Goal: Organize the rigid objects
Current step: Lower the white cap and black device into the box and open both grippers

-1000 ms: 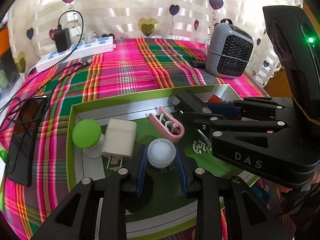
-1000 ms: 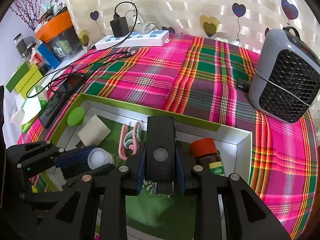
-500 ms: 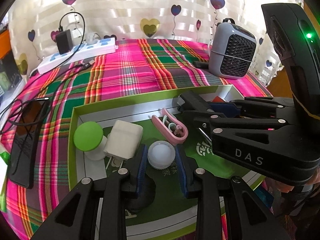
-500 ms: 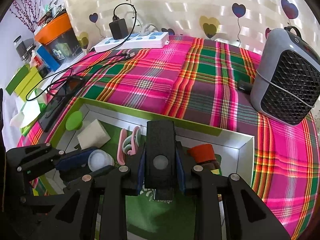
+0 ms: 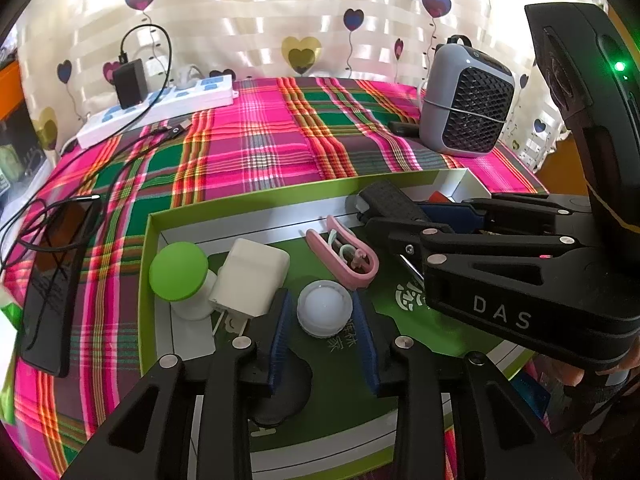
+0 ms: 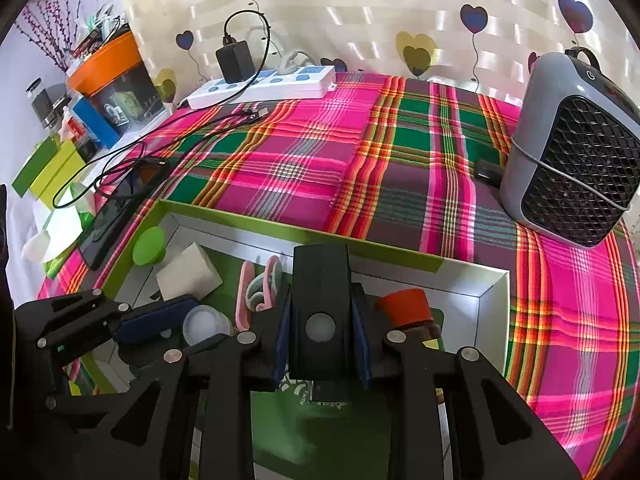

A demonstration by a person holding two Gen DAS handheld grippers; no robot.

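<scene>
While the left gripper (image 5: 322, 322) was spreading around the round white plastic cap (image 5: 325, 307) in the green-rimmed cardboard tray (image 5: 256, 204), pads no longer pressing, the right gripper (image 6: 320, 334) beside it pinched a black rectangular block (image 6: 320, 312), loosening.

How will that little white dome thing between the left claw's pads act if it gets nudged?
The white dome looks like rigid, smooth plastic, so probably light and a bit slippery. Its round outline might let it slide or spin on the green tray floor. The left claw is opening, pads apparently just clear of it.
</scene>
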